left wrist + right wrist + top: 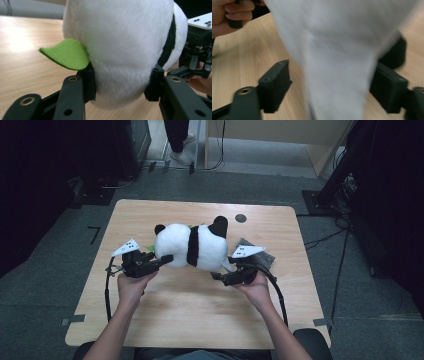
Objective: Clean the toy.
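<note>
Panda plush (192, 247) pinched by left gripper (122, 85) fingers.

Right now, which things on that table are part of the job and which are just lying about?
In the job:
- panda plush toy, with its green felt leaf
- left gripper, pads pressed into the plush
- right gripper, jaws open around a white part of it

Lying about:
- dark grey cloth
- small dark disc
</note>
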{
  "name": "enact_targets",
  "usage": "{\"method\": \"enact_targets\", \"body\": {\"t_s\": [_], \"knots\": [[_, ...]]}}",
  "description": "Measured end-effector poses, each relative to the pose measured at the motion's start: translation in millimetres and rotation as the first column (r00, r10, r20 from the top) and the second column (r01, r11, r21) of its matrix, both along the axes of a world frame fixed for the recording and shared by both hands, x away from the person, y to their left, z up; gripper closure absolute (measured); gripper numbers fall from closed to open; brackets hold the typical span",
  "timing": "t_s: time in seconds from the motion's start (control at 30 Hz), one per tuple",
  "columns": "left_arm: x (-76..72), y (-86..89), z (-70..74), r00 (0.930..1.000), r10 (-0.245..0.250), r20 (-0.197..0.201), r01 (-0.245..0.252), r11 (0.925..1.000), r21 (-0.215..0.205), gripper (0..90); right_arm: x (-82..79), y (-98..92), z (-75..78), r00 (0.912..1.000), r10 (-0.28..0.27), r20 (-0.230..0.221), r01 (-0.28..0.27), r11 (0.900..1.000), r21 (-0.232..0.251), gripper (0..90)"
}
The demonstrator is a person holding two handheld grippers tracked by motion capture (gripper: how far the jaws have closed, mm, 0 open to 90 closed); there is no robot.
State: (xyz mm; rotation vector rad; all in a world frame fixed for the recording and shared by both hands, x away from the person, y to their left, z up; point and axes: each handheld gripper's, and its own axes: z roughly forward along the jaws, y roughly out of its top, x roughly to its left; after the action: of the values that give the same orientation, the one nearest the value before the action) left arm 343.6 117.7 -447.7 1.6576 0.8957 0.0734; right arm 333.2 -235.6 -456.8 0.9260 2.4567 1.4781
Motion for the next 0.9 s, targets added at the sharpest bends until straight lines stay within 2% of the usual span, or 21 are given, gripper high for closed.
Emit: {"method": "enact_targets", "body": {"t_s": [0.07,0.13,0.2,0.33,0.47,0.53,0.63,0.67,0.8,0.9], "knots": [[1.7,-1.0,-2.0,0.9999,0.0,-0.016,0.0,1.0,0.003,49.6,-1.8,5.1,2.1,0.9994,-0.027,0.023,0.028,0.998,-0.051,25.5],[3.9,-0.8,-4.1,0.9992,-0.009,-0.038,0.009,1.0,0.003,44.1,-1.5,2.8,2.2,0.9993,-0.034,0.013,0.035,0.998,-0.05,29.9],[5.6,-1.4,-6.1,0.9977,-0.018,-0.066,0.019,0.9998,0.003,37.6,-1.4,-0.9,3.7,0.9993,-0.038,0.005,0.038,0.999,-0.038,30.6],[5.0,-2.8,-6.0,0.9984,-0.003,-0.056,0.004,0.9999,0.017,30.1,-3.8,-2.8,9.9,0.9991,-0.036,0.024,0.036,0.999,-0.036,30.5],[7.1,-3.4,-8.9,0.9965,-0.001,-0.084,0.004,0.9995,0.03,25.5,-8.1,-2.4,14.2,0.9985,-0.035,0.042,0.038,0.998,-0.055,30.1],[8.6,-6.0,-11.5,0.9945,0.002,-0.105,0.004,0.9983,0.058,23.2,-7.4,-3.1,14.4,0.9984,-0.048,0.032,0.049,0.997,-0.053,30.0],[8.8,-11.3,-14.9,0.9947,0.018,-0.102,-0.006,0.9931,0.117,20.6,-6.2,-3.4,13.4,0.9982,-0.055,0.022,0.056,0.997,-0.054,29.8],[9.1,-11.9,-15.4,0.9941,0.021,-0.106,-0.008,0.9925,0.122,20.0,-5.9,-3.5,13.2,0.9982,-0.058,0.018,0.059,0.997,-0.056,29.7],[8.1,-10.5,-15.0,0.9915,0.007,-0.13,0.003,0.9973,0.073,19.0,-5.7,-3.3,12.9,0.9977,-0.067,-0.004,0.067,0.997,-0.039,29.2],[5.5,-10.1,-13.7,0.9928,0.005,-0.119,0.006,0.9959,0.091,17.6,-8.0,-2.0,15.4,0.9969,-0.073,0.032,0.075,0.995,-0.062,29.3]]}}
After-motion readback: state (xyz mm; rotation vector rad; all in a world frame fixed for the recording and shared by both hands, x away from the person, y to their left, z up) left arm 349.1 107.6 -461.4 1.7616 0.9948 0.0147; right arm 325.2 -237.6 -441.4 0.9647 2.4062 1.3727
